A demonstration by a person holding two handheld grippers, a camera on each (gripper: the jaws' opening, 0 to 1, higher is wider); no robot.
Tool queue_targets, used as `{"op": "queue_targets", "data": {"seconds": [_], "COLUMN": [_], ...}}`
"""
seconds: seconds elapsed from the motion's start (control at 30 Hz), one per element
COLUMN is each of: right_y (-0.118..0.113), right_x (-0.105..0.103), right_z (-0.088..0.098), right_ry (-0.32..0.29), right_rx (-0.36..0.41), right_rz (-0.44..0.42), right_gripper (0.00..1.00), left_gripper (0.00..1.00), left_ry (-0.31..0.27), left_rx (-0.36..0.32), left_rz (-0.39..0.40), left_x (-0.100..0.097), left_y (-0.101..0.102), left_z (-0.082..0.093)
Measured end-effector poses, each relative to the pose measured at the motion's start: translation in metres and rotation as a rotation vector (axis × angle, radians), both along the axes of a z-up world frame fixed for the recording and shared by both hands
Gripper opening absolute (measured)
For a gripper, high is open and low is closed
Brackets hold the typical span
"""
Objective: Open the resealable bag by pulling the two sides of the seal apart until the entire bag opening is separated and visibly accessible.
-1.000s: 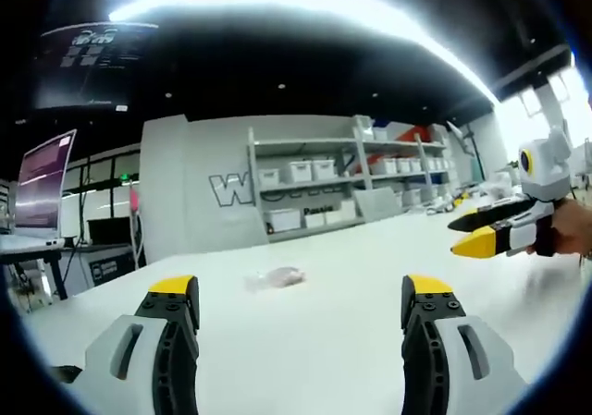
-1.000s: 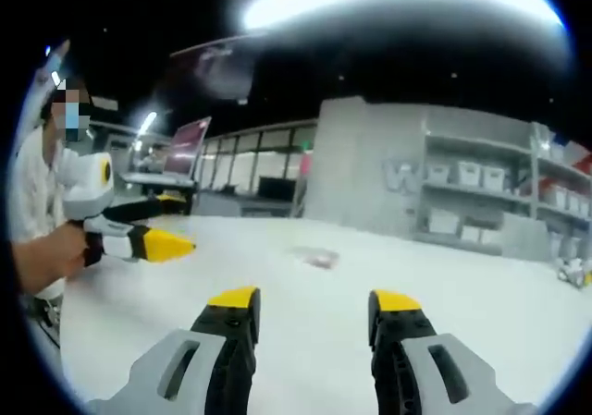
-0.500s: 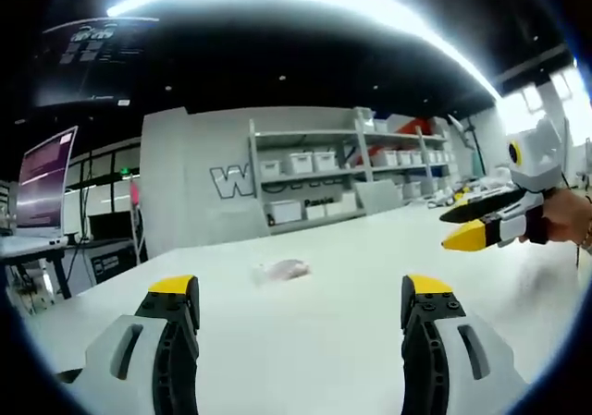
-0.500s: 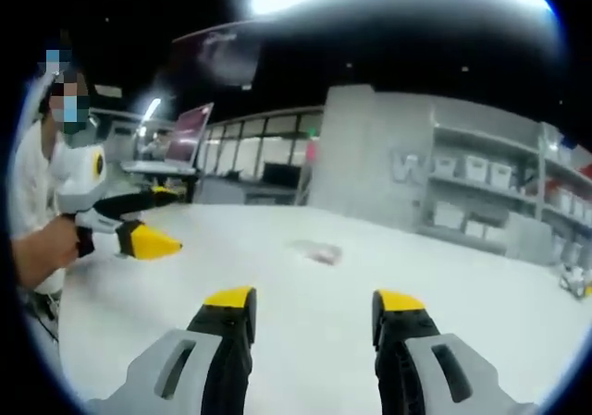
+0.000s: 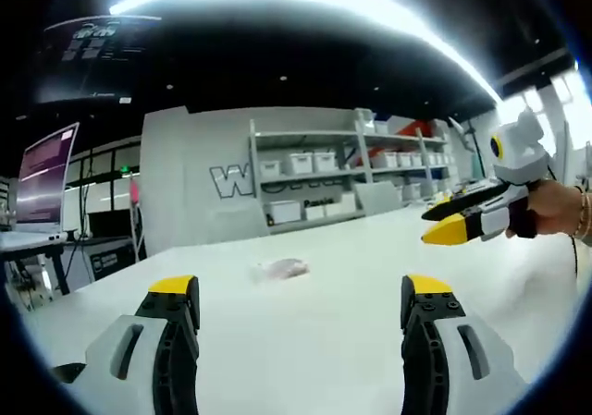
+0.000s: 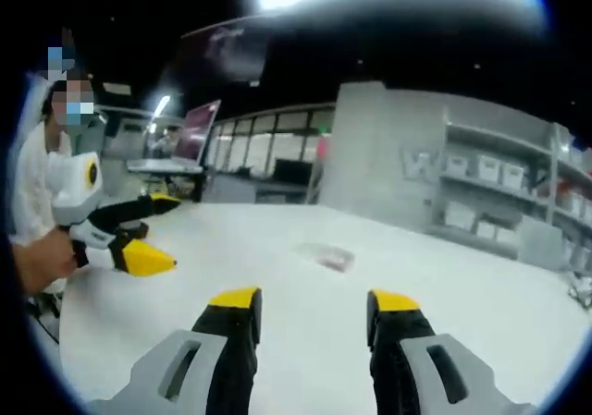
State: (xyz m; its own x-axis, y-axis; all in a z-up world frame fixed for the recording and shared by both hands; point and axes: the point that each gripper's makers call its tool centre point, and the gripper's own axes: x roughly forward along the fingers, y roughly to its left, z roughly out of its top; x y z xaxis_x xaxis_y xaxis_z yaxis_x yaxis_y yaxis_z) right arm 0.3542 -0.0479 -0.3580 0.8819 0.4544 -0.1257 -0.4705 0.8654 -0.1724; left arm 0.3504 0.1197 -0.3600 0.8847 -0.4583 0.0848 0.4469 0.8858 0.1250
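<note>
A small resealable bag (image 5: 280, 270) is seen lying flat on a wide white table (image 5: 314, 341), well ahead of both tools and touched by neither. In the left gripper view it is found at about 12 o'clock from the left gripper (image 5: 302, 295), whose yellow-tipped jaws are held wide apart with nothing between them. In that same view the right gripper (image 5: 446, 223) is seen at about 2 o'clock, raised above the table and held by a hand (image 5: 553, 208); its jaws are parted and empty. In the right gripper view the bag (image 6: 326, 255) is placed at roughly 12 o'clock beyond the right gripper (image 6: 313, 301), its jaws spread with only bare table (image 6: 277, 276) showing between them. The left gripper (image 6: 148, 230) is seen at about 9 o'clock in that view, above the table edge, jaws apart and gripping nothing. The contents of the bag are too blurred to be made out, and whether its seal is closed cannot be told. Shelving with white bins (image 5: 314, 189) is set against a grey wall behind the table, and a lit monitor (image 5: 42, 176) is seen at 9 o'clock in the left gripper view.
</note>
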Motion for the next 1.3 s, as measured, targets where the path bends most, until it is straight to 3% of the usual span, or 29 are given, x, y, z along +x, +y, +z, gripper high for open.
{"op": "queue_targets", "data": {"seconds": [0.17,0.63,1.07,1.3], "right_y": [0.001,0.007,0.011,0.016], "right_x": [0.006,0.034,0.048,0.055], "right_z": [0.000,0.010,-0.003,0.003], "right_ry": [0.014,-0.018,0.004,-0.008], "right_rx": [0.018,0.027,0.015,-0.002], "right_rz": [-0.001,0.001,0.008,0.015], "right_gripper": [0.44,0.42,0.40,0.39], "left_gripper": [0.89,0.89,0.89,0.89], "left_ry": [0.003,0.026,0.028,0.022], "left_rx": [0.006,0.009,0.016,0.017], "left_rz": [-0.009,-0.011,-0.006,-0.009], "left_x": [-0.002,-0.002,0.001,0.002], "left_y": [-0.004,-0.003,-0.003,-0.005], "left_z": [-0.003,-0.013,-0.017,-0.015]}}
